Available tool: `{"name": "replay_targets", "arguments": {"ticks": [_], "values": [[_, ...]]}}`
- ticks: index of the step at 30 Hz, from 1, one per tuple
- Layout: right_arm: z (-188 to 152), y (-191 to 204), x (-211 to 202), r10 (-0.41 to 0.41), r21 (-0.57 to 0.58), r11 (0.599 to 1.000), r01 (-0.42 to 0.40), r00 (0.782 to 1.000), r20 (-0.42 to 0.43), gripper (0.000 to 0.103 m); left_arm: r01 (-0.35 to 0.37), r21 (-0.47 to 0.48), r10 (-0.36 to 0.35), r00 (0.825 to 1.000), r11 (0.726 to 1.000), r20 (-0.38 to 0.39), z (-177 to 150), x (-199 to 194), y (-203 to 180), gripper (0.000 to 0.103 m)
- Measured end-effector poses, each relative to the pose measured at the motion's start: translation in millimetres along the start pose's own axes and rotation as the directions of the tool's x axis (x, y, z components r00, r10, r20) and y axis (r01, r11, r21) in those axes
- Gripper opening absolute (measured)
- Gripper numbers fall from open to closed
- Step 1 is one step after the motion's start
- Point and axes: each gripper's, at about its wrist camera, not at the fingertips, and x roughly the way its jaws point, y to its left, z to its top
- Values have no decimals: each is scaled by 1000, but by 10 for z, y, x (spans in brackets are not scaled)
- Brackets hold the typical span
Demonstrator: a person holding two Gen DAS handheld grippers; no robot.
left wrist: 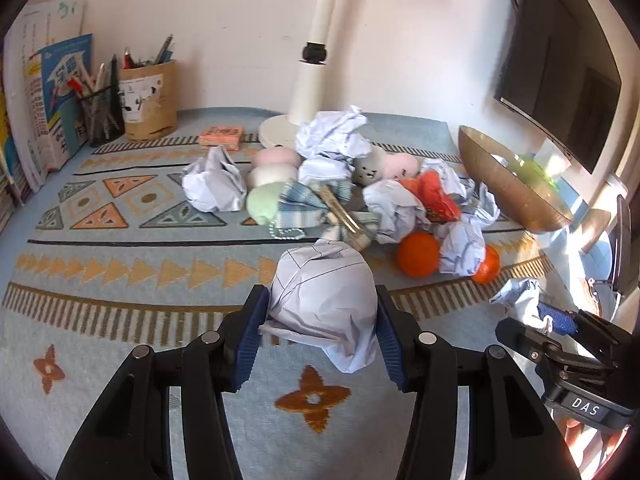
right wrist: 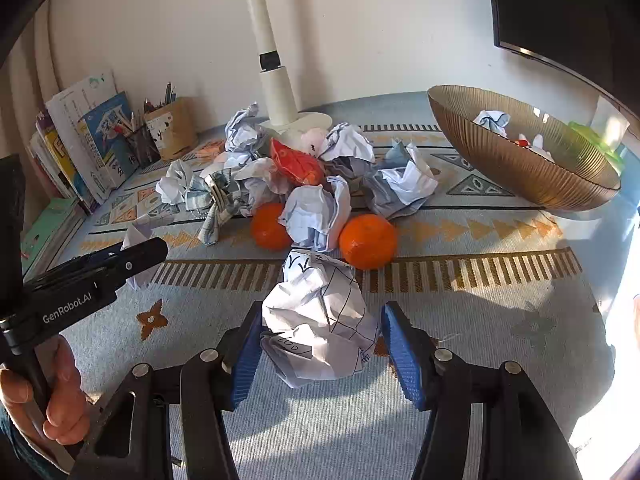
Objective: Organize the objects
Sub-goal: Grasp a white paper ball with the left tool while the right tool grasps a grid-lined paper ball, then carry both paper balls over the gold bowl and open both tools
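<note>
My left gripper (left wrist: 320,316) is shut on a crumpled paper ball (left wrist: 324,288) with ruled lines, held just above the patterned cloth. My right gripper (right wrist: 323,336) is shut on another crumpled paper ball (right wrist: 316,304) with handwriting on it. Beyond both lies a pile of several more paper balls (right wrist: 316,212), two oranges (right wrist: 368,240) (right wrist: 270,226), a red packet (right wrist: 296,160), a checked cloth (left wrist: 312,204) and plush toys (left wrist: 268,200). At the right, a ribbed golden bowl (right wrist: 500,164) holds a paper ball (right wrist: 492,120) and small toys. Each gripper shows at the edge of the other's view, the right gripper (left wrist: 548,320) and the left gripper (right wrist: 148,248).
A white lamp base (left wrist: 280,128) stands behind the pile. Pen holders (left wrist: 148,100), books (left wrist: 56,92) and a small orange box (left wrist: 222,136) sit at the back left. A dark monitor (left wrist: 560,80) hangs at the right. A hand (right wrist: 44,396) grips the left tool's handle.
</note>
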Motion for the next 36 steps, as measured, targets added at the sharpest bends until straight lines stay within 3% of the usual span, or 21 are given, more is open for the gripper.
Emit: {"name": "replay_targets", "arguments": {"ticks": [6,10,14,16,17,21,24,27,30,31,33,36], "values": [[-50,-167,46,0,25,1000,1,1000,-29,60,27,65,-25,999,998,-22,-49,99,-347,50],[-107,-246,74,4,42,999,-3,999,-35,69,13,88,-10,999,996,-34,-74,148,-399,50],[-126,-322,71,45,79,996,-42,999,-25,70,16,85,-12,999,996,-51,-102,173,-386,50],[-131,-309,64,28,78,997,-26,999,-20,65,17,86,-13,999,996,-51,-102,175,-383,50],[-132,-293,58,18,69,997,-16,1000,-21,56,15,88,-11,999,996,-49,-103,172,-387,50],[-37,-321,-195,40,58,997,-43,998,45,55,37,109,-32,998,993,-47,-52,109,-486,50],[279,-492,-650,-27,63,998,14,980,198,55,70,160,-69,998,985,-9,209,-21,-723,50],[637,-810,-1080,-134,164,983,81,928,347,56,101,200,-114,992,975,55,632,-117,-1050,50],[927,-1146,-1238,-250,299,945,132,881,402,57,148,213,-173,980,966,103,1036,-62,-1403,51],[1005,-1264,-1210,-269,337,932,135,881,390,57,164,218,-191,976,962,109,1141,-9,-1520,51],[1136,-1480,-1058,-276,396,909,129,900,339,57,210,225,-234,968,951,88,1302,167,-1748,51],[1247,-1704,-805,-283,437,887,148,922,263,57,227,215,-244,968,950,53,1440,486,-1997,51]]}}
